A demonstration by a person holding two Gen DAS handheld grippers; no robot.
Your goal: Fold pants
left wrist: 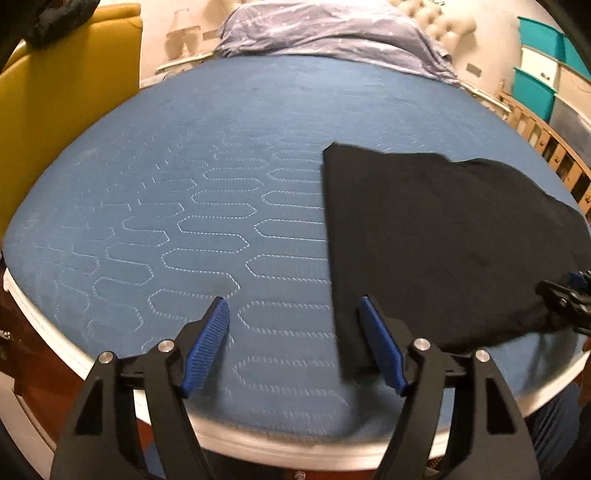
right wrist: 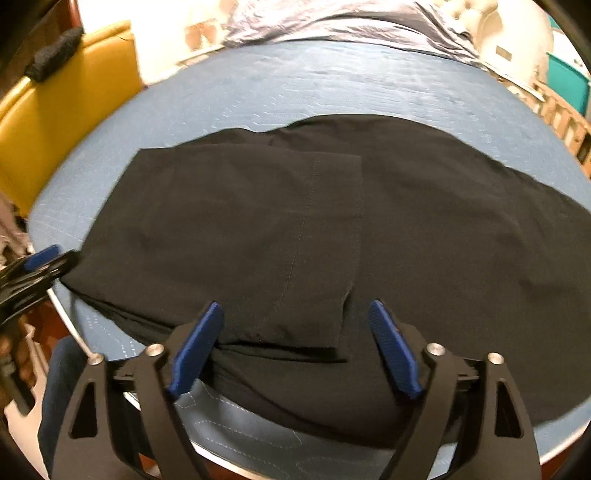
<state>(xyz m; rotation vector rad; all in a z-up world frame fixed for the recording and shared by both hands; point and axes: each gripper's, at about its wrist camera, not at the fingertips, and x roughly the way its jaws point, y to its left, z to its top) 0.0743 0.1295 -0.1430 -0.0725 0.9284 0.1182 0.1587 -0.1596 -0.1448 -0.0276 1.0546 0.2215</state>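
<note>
Blue ribbed pads fill the bottom of my left wrist view: my left gripper has its jaws spread wide, nothing between them, hanging over the near edge of the bed. Under it, the blue quilted mattress with its stitched elongated hexagons. One left pad sits just at the straight left edge of the black pants, which I can't confirm it touches. The pants lie on the right half of that view, flat on the mattress, running off toward the right side.

Over on my right wrist view, my right gripper is wide open too, jaws apart and holding nothing, poised over the near edge of the pants. From here the garment spreads across most of the mattress. One layer is laid back over the rest, its hem edge and a stitched seam showing down the middle, above darker bunched folds at the near edge.

At the far left of this view I can see my other gripper, blurred, right at the left corner of the cloth. In the left view, my right gripper shows at the right edge, beside the fabric there.

Far end of the bed: a rumpled lilac duvet. A yellow chair stands off to the left, teal storage boxes to the right.
</note>
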